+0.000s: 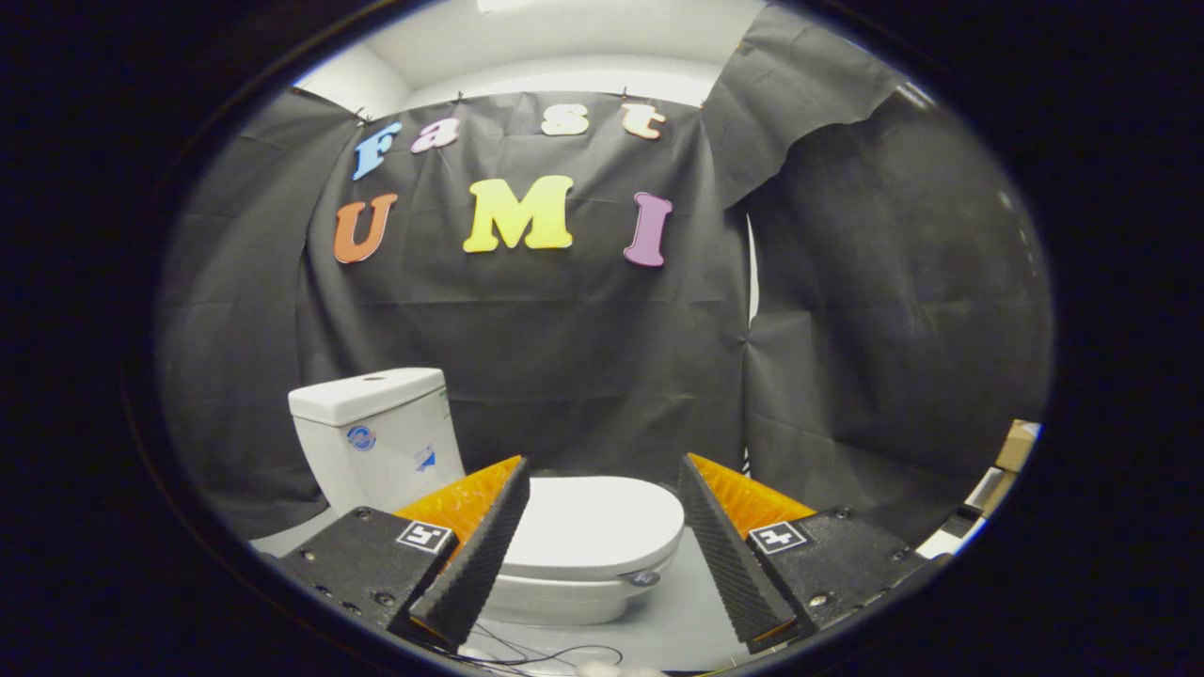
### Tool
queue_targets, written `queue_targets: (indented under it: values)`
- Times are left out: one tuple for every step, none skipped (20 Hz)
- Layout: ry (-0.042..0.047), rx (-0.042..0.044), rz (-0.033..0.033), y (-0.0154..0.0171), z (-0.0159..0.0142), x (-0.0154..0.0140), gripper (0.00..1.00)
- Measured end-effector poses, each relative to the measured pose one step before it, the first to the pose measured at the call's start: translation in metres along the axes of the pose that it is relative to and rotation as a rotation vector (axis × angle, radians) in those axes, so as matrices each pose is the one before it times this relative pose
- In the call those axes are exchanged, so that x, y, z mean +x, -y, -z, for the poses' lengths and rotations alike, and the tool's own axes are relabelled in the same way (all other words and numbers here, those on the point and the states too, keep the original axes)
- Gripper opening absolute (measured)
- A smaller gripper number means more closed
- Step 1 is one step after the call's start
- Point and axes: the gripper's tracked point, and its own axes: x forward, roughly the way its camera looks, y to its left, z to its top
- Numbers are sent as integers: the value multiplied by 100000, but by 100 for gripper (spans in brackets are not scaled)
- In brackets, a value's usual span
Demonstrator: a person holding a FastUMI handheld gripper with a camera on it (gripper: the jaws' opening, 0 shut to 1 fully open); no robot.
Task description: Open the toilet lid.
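Observation:
A white toilet stands on the floor ahead of me, its tank point(376, 434) at the back left against the black cloth wall. Its white lid point(597, 520) lies flat and closed over the bowl point(564, 594). My gripper point(602, 470) is open, its two fingers spread wide with nothing between them. The lid shows in the gap between the fingers, a little beyond and below the tips. The left finger point(484, 536) hides the lid's left edge. No part of the gripper touches the toilet.
Black cloth walls close the booth behind and to the right of the toilet. Grey floor point(691, 611) lies right of the bowl. Cardboard boxes point(1014, 447) sit at the far right. Thin dark wires point(546, 653) trail on the floor near me.

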Motion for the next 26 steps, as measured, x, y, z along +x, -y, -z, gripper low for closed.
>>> queue_targets:
  values:
    - [-548, -157, -21, -52, 87, 295, 100]
    - [164, -677, 116, 20, -230, 246, 100]
    - [743, -478, 401, 127, -375, 316, 100]
    - [1076, 209, -1, 7, -405, 401, 100]
    - [534, 669, -318, -16, -350, 562, 99]
    - [-159, 556, -518, 46, -103, 724, 99]
    - [-32, 655, -782, 90, -113, 813, 99]
    - [292, 540, -645, 162, -272, 888, 99]
    - [294, 640, -1615, 111, -301, 740, 99]
    - [-526, 746, -1169, 211, -32, 866, 99]
    - [-922, 987, -1243, 426, 192, 1109, 99]
    - [-862, 1441, -1042, 377, 84, 883, 100]
    - [-745, 1506, -464, 640, 204, 854, 100]
    - [-1316, 1566, -218, 636, 435, 886, 100]
    - [-2017, 1406, 275, 819, 781, 917, 100]
    - [-2459, 1281, 346, 762, 817, 745, 100]
    - [-1891, 1812, -892, 603, 860, 767, 100]
    - [-3077, 1891, 94, 649, 1019, 666, 100]
    - [-2863, 1412, -433, 639, 1334, 601, 100]
    - [-2987, 2127, 227, 656, 1245, 509, 100]
    - [-3124, 2404, -128, 747, 1222, 584, 100]
    - [-3159, 2272, 276, 754, 1284, 548, 100]
    - [-3221, 1848, 894, 904, 1456, 676, 99]
    - [-3384, 1221, 1087, 887, 1333, 664, 99]
    - [-2852, 1199, 1374, 1028, 1316, 581, 99]
    - [-2693, 1949, 168, 779, 1138, 658, 99]
